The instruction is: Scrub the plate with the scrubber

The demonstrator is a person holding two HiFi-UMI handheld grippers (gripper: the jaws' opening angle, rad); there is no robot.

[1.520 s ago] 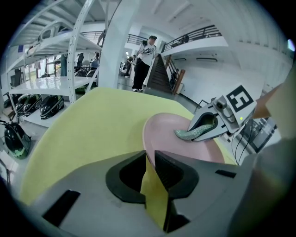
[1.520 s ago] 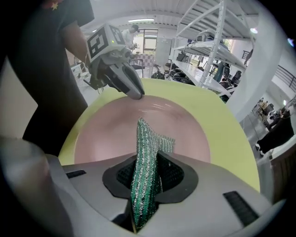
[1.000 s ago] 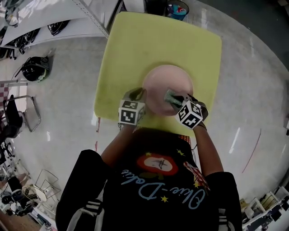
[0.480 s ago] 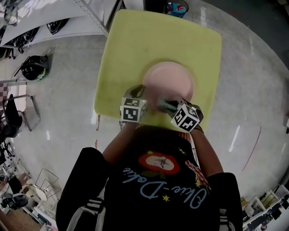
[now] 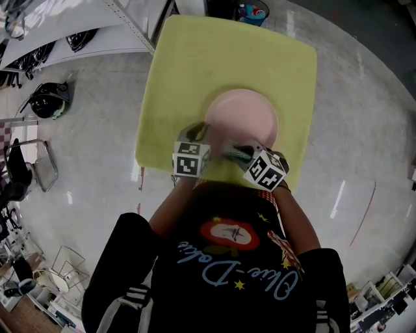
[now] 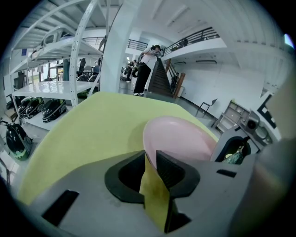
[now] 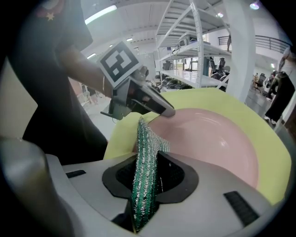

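A round pink plate (image 5: pixel 244 117) lies on the yellow table (image 5: pixel 195 65), near its front edge. My left gripper (image 5: pixel 200 134) is shut on the plate's near left rim (image 6: pixel 180 139). Its jaws have just been opening slightly, with the rim still between the tips (image 6: pixel 150 155). In the right gripper view the left gripper (image 7: pixel 167 112) shows on that rim. My right gripper (image 5: pixel 239 154) is shut on a green glittery scrubber (image 7: pixel 143 185), which stands on edge between the jaws. The scrubber (image 5: pixel 235 153) rests on the near edge of the plate (image 7: pixel 212 134).
The person's dark-shirted torso fills the lower head view. White shelving (image 5: pixel 78 26) runs along the upper left, with a black helmet (image 5: pixel 49 99) on the floor below it. A metal chair (image 5: pixel 32 162) stands at the left. A blue bin (image 5: pixel 253 13) sits beyond the table.
The right gripper has slid the scrubber left and toward me, from the plate's middle right to its near edge. The left gripper has stayed on the rim.
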